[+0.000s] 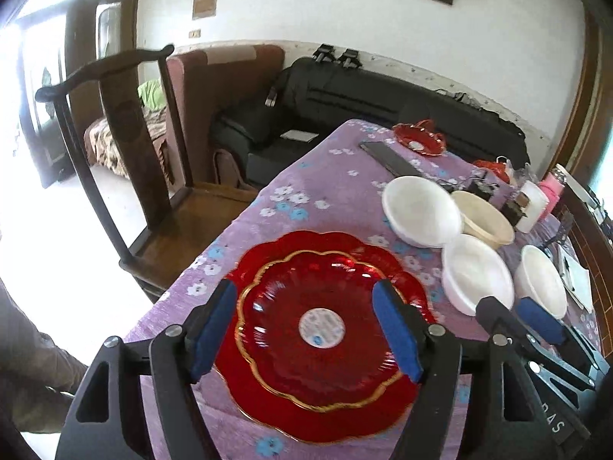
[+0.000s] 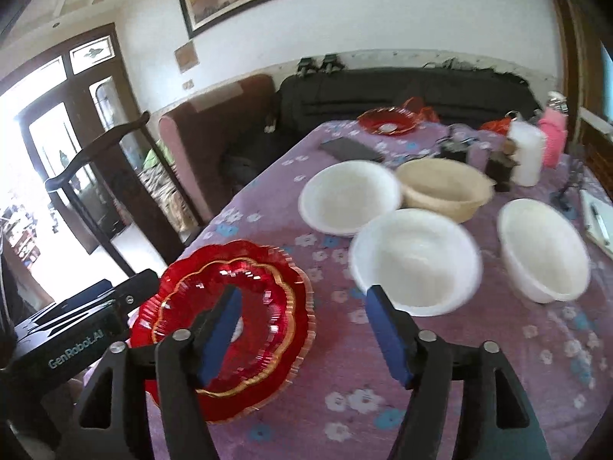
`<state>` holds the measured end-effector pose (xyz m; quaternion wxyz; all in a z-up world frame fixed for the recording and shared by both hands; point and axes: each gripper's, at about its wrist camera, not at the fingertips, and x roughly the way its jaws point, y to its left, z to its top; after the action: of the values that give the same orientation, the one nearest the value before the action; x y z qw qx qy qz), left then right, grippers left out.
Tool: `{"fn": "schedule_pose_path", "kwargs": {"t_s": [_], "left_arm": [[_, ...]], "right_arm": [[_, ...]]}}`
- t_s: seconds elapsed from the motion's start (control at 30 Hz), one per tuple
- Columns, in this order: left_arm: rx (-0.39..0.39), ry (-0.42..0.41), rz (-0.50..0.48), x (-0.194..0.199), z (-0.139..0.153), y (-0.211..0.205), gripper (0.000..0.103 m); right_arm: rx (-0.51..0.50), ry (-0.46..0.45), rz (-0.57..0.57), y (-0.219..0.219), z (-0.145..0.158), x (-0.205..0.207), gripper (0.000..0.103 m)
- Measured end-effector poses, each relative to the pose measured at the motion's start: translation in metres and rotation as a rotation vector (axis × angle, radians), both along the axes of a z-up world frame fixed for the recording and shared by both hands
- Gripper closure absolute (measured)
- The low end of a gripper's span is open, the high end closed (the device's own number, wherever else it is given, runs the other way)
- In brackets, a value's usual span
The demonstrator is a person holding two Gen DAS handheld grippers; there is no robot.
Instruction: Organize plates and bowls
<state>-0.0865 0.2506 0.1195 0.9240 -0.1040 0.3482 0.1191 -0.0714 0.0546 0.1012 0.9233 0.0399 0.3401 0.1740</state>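
Both grippers, left gripper [image 1: 306,329] and right gripper [image 2: 302,329], hang released above the table [image 2: 440,375], gripping nothing. Two stacked red plates [image 1: 318,329] lie at its near left edge, while three white bowls [image 2: 415,260] and a cream bowl [image 2: 444,188] cluster mid-table, toward its right side.

Daylight floods in through the doorway [image 2: 57,176] at far left, blown out to white. The right wrist view is motion-blurred, worst on the white bowls [image 2: 415,260]. Both views bow strongly and darken at the edges.
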Motion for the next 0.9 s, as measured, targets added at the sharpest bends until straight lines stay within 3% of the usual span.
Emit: {"fn": "schedule_pose_path", "kwargs": {"t_s": [0.13,0.27,0.33,0.57,0.7,0.9], "left_arm": [[0.074,-0.062,0.015,-0.013,0.013,-0.022,0.023],[0.186,-0.176,0.059,-0.034,0.031,-0.048,0.005],[0.216,-0.223,0.072,-0.043,0.037,-0.059,0.001],[0.214,-0.223,-0.023,-0.049,0.057,-0.098,0.0],[0.214,-0.266,-0.077,-0.054,0.067,-0.116,0.0],[0.226,-0.263,-0.148,-0.038,0.065,-0.131,0.0]], "right_arm": [[-0.01,-0.072,-0.096,-0.029,0.009,-0.015,0.012],[-0.001,-0.174,-0.232,-0.067,0.018,-0.035,0.01],[0.017,-0.191,-0.305,-0.087,0.02,-0.043,0.008],[0.012,-0.079,-0.39,-0.15,0.014,-0.05,0.008],[0.029,-0.041,-0.42,-0.183,0.005,-0.052,0.008],[0.078,0.049,-0.442,-0.209,-0.015,-0.03,0.008]]}}
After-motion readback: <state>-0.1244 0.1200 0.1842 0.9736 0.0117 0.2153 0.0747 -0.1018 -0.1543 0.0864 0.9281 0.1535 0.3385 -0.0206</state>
